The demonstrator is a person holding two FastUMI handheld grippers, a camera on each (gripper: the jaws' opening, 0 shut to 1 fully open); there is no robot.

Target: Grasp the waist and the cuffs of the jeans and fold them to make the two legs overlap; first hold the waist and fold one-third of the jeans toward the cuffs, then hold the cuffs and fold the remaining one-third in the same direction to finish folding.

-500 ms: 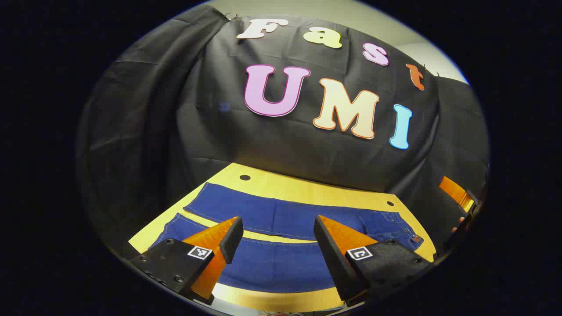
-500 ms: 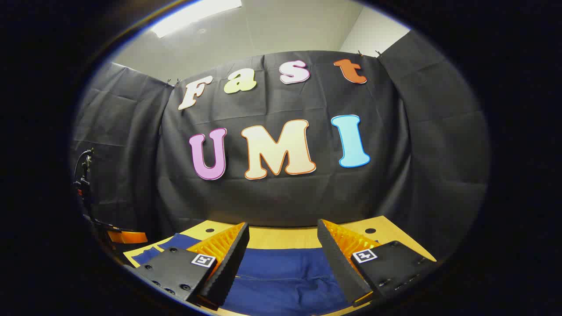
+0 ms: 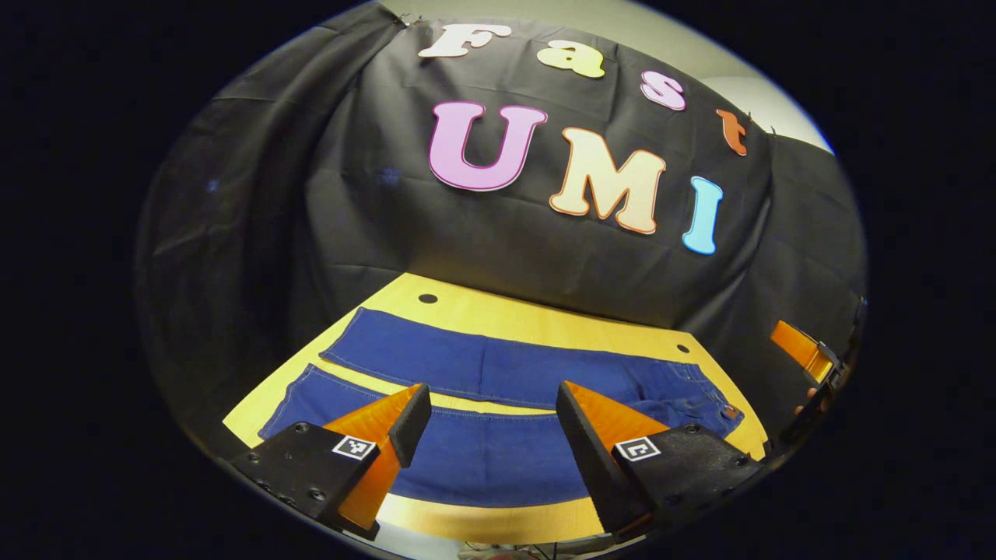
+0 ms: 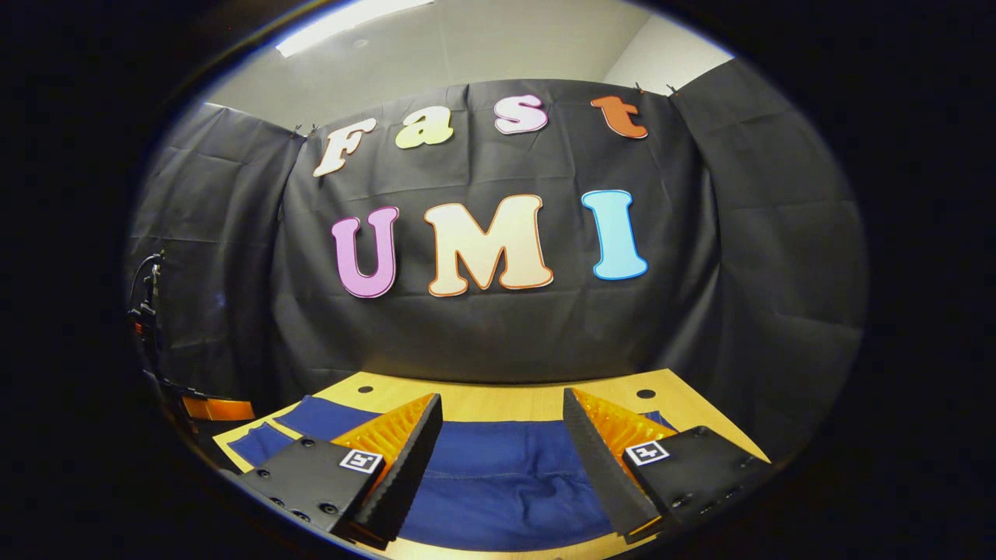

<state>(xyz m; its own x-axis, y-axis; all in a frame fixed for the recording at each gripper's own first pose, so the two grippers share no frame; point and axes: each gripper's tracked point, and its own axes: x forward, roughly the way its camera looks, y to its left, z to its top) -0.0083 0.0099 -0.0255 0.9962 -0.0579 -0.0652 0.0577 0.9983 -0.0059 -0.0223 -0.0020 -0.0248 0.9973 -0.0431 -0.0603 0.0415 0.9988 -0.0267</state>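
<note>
Both legs of jeans (image 3: pixel 498 373) flat; table (image 3: pixel 498 315) edges bare.

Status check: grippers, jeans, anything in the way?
Left gripper open above jeans. Right gripper open, holding nothing. Jeans flat on table, legs apart, unfolded. Nothing in the way.

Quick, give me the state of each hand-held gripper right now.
Left hand-held gripper: open, holding nothing, above the jeans on the table.
Right hand-held gripper: open, holding nothing, above the jeans.
</note>
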